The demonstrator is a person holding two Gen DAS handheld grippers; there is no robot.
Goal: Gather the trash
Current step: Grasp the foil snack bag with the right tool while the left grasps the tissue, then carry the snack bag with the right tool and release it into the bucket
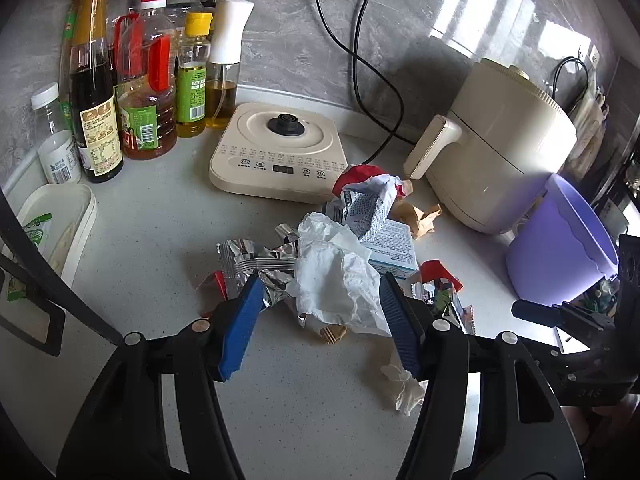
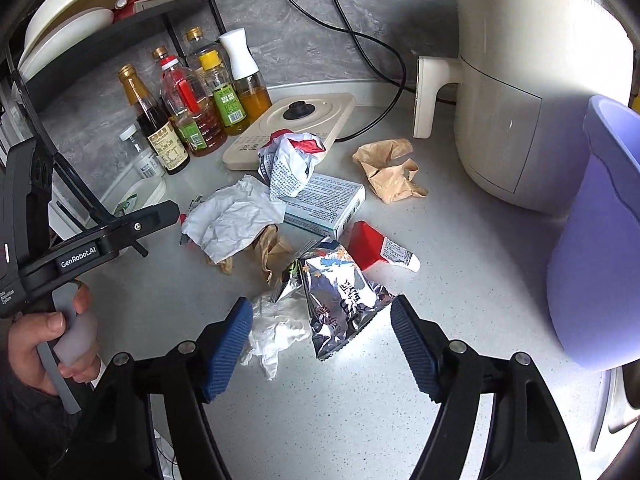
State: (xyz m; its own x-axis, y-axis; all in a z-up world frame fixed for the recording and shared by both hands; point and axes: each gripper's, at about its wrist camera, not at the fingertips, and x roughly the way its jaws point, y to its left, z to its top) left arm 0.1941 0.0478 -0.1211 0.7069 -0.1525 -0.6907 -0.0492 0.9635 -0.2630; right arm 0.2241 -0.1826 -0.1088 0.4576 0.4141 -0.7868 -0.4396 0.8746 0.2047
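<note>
A pile of trash lies on the speckled counter (image 1: 160, 232). My left gripper (image 1: 320, 288) stands open low over it, blue pads on either side of a crumpled white paper (image 1: 336, 276); its left pad is beside a silver foil wrapper (image 1: 256, 260). My right gripper (image 2: 320, 304) is open too, with a silver snack bag (image 2: 344, 300) and a white tissue (image 2: 276, 328) between its pads. Whether its pads touch them I cannot tell. The white paper (image 2: 232, 216), a printed box (image 2: 324, 204), a red-and-white sachet (image 2: 380, 248) and brown paper (image 2: 392, 172) lie beyond. A purple bin (image 2: 600, 240) stands at the right.
A cream air fryer (image 1: 500, 140) and a flat cream appliance base (image 1: 280, 148) with a black cord (image 1: 372, 80) stand behind the pile. Several oil and sauce bottles (image 1: 144, 80) line the back left beside a dish rack (image 2: 80, 20). A hand (image 2: 48, 340) holds the left gripper.
</note>
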